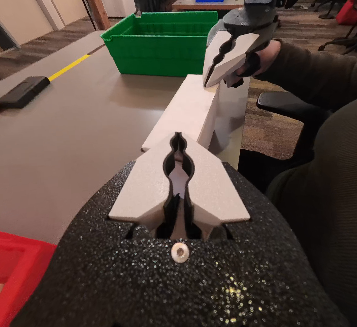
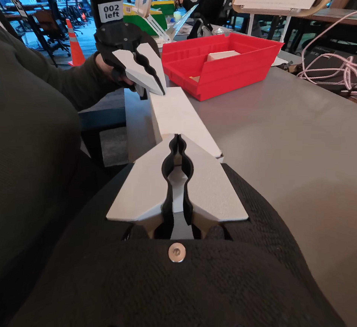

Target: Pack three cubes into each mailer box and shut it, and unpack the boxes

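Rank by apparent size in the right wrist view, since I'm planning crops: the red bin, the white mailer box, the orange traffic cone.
1. White mailer box and red bin: similar; the box lies nearer, so unsure.
2. Orange traffic cone: smallest, but farthest away.

Blk speckled gripper [image 1: 178, 134] bodies w/ white fingers [image 1: 146, 182], silver screw [image 1: 180, 253], dark sleeve [image 1: 309, 74].
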Available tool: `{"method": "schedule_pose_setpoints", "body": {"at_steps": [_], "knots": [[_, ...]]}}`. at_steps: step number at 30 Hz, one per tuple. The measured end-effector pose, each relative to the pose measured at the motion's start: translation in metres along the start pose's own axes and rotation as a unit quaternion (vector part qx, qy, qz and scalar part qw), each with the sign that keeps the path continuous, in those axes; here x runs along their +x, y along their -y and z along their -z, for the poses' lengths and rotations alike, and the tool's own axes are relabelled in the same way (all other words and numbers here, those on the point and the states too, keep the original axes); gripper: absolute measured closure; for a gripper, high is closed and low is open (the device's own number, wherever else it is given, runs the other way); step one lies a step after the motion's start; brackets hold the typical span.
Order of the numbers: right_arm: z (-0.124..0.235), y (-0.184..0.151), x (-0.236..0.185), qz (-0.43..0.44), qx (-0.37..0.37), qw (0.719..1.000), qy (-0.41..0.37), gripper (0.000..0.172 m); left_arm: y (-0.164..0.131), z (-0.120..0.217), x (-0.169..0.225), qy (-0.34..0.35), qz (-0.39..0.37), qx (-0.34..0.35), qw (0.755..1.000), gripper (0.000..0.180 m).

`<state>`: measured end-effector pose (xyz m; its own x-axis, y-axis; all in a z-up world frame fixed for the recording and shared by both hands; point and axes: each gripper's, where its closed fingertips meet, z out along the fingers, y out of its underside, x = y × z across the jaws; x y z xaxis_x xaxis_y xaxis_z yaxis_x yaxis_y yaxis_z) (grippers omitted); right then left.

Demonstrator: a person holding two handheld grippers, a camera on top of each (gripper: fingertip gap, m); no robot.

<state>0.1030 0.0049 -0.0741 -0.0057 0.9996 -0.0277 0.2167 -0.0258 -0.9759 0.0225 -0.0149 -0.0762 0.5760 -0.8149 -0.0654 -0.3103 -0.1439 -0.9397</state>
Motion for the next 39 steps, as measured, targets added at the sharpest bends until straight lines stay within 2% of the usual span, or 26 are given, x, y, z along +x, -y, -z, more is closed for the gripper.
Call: {"method": "schedule_pose_setpoints", "body": {"at_steps": [6,7,8,9,10,11,13,15,17,19,22,23,26,29,32,35,37,39], "knots": [[0.000,0.000,0.000,0.018,-0.022,0.999,-0.022,0.172,0.001,0.000,0.000,0.026,-0.036,0.013,0.999,0.180],[0.000,0.003,0.001,0.039,-0.032,0.998,-0.030,0.172,0.003,0.001,-0.002,0.040,-0.059,0.019,0.997,0.180],[0.002,0.012,0.003,0.057,-0.030,0.997,-0.044,0.169,0.007,0.004,-0.013,0.083,-0.083,0.031,0.993,0.180],[0.002,0.025,-0.001,0.069,-0.019,0.997,-0.036,0.128,0.020,0.013,-0.027,0.139,-0.108,0.074,0.982,0.180],[0.001,0.036,-0.004,0.075,-0.022,0.996,-0.031,0.113,0.039,0.026,-0.036,0.181,-0.124,0.137,0.966,0.180],[-0.003,0.040,-0.005,0.095,-0.046,0.994,-0.030,0.099,0.058,0.041,-0.041,0.209,-0.125,0.203,0.948,0.180],[-0.019,0.029,-0.006,0.147,-0.144,0.978,-0.022,0.079,0.082,0.069,-0.049,0.242,-0.113,0.302,0.915,0.180],[-0.040,0.009,-0.008,0.172,-0.247,0.954,0.011,0.067,0.090,0.081,-0.061,0.285,-0.115,0.338,0.890,0.180],[-0.057,-0.010,-0.015,0.145,-0.327,0.932,0.060,0.065,0.085,0.079,-0.071,0.330,-0.133,0.335,0.873,0.180],[-0.066,-0.026,-0.009,0.138,-0.397,0.904,0.075,0.073,0.077,0.071,-0.074,0.348,-0.156,0.326,0.865,0.180],[-0.067,-0.045,-0.001,0.134,-0.478,0.862,0.100,0.085,0.066,0.057,-0.063,0.318,-0.170,0.331,0.872,0.180],[-0.066,-0.049,-0.005,0.127,-0.492,0.853,0.121,0.097,0.062,0.055,-0.061,0.312,-0.165,0.337,0.873,0.180],[-0.061,-0.050,-0.006,0.151,-0.500,0.841,0.139,0.099,0.049,0.045,-0.064,0.309,-0.158,0.321,0.881,0.180],[-0.043,-0.040,-0.001,0.209,-0.484,0.842,0.112,0.099,0.040,0.046,-0.071,0.314,-0.134,0.319,0.884,0.180],[-0.011,-0.004,0.018,0.269,-0.439,0.856,0.043,0.100,0.035,0.045,-0.077,0.319,-0.118,0.310,0.888,0.180],[0.040,0.050,0.063,0.331,-0.396,0.853,-0.079,0.099,0.033,0.040,-0.078,0.317,-0.117,0.302,0.891,0.180],[0.083,0.080,0.102,0.366,-0.388,0.828,-0.170,0.099,0.033,0.037,-0.077,0.317,-0.125,0.296,0.893,0.180],[0.127,0.091,0.143,0.393,-0.407,0.788,-0.244,0.099,0.032,0.033,-0.076,0.315,-0.133,0.287,0.895,0.180]]}}
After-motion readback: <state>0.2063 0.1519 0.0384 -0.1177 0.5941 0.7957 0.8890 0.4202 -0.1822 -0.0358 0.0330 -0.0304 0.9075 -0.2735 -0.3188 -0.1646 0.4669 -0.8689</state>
